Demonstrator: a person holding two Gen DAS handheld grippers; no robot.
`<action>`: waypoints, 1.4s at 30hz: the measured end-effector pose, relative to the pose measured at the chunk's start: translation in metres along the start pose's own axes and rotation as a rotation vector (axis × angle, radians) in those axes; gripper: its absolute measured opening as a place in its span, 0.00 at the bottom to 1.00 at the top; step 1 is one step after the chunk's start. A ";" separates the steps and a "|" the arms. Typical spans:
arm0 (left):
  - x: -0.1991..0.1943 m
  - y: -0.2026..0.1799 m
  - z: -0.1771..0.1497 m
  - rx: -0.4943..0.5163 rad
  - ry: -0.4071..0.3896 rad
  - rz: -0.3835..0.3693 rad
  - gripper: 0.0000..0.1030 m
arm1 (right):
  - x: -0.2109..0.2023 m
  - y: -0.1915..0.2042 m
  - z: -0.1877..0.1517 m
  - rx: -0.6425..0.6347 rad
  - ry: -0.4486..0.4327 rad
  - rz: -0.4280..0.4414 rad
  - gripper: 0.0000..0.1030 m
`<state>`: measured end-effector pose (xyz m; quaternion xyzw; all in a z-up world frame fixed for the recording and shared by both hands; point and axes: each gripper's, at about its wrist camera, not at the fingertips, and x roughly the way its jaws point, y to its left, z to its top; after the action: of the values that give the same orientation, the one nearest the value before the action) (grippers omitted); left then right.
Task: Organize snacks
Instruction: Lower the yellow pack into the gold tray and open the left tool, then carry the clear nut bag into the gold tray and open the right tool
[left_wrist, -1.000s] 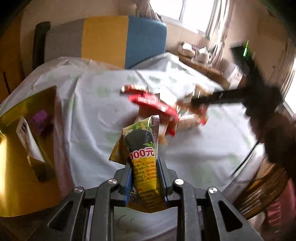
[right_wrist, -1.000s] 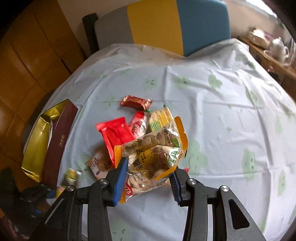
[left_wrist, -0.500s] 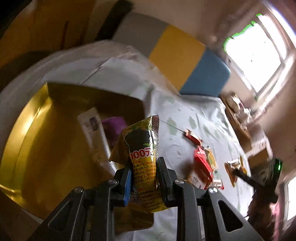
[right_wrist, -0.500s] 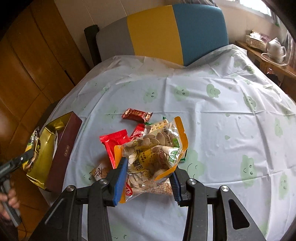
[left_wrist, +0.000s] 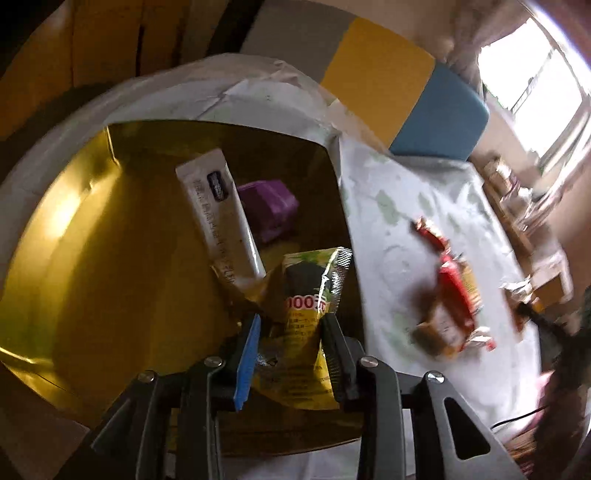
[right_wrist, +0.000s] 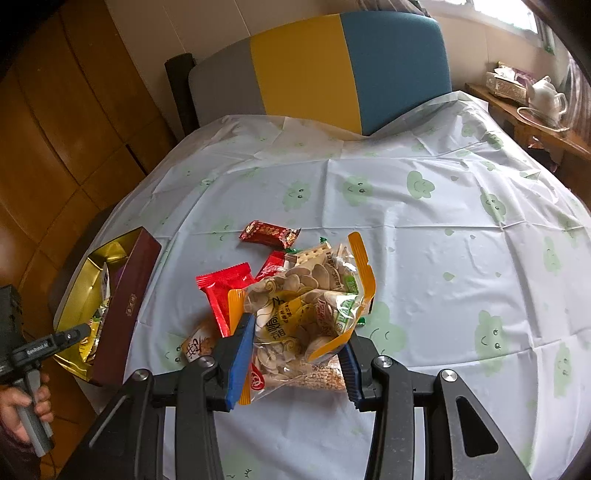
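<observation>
The left hand-held gripper (left_wrist: 290, 343) is over the open gold-lined box (left_wrist: 92, 240) and its jaws are opening right now. The small yellow snack packet with a dark picture on it (left_wrist: 306, 314) sits between them. The blue pad on one side has come off it, and the packet leans on the other jaw. So it is let go, or almost.

Here is what could go wrong. The packet is close to the near wall of the box, the side by the cloth. If it tips that way as it drops, it could catch on the rim or slide out onto the worktop covered with a white plastic cloth with green clouds (right_wrist: 424, 229). It could also stick to the jaw it leans on and get pulled back out.

In the box lie a long white tube-shaped packet (left_wrist: 218, 218) and a small purple wrapped thing (left_wrist: 269, 206). The yellow packet may land on top of them and sit crooked.

The right hand-held gripper (right_wrist: 295, 354) is clenched on a clear crinkly bag of pale seeds with orange edges (right_wrist: 306, 306), above the pile of snacks. The bag is floppy and held low down, so it could slip.

Still to sort are the bright red square packet (right_wrist: 225, 291) and the dark red candy bar (right_wrist: 267, 233). The box sits at the very edge of the worktop. A bump could push it off.
</observation>
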<state>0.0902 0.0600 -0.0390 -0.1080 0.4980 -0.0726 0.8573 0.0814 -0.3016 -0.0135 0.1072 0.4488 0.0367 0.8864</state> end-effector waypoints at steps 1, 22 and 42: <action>0.003 -0.002 -0.003 0.028 0.012 0.031 0.33 | 0.000 0.001 0.000 0.000 0.000 -0.001 0.42; -0.019 0.005 -0.019 -0.004 -0.057 0.107 0.33 | 0.000 0.001 -0.002 0.004 0.002 -0.012 0.43; -0.033 0.021 -0.020 -0.009 -0.124 0.146 0.40 | 0.009 0.020 -0.005 -0.051 0.047 0.053 0.43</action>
<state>0.0566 0.0854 -0.0266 -0.0797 0.4509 -0.0006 0.8890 0.0834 -0.2804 -0.0187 0.0954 0.4656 0.0744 0.8767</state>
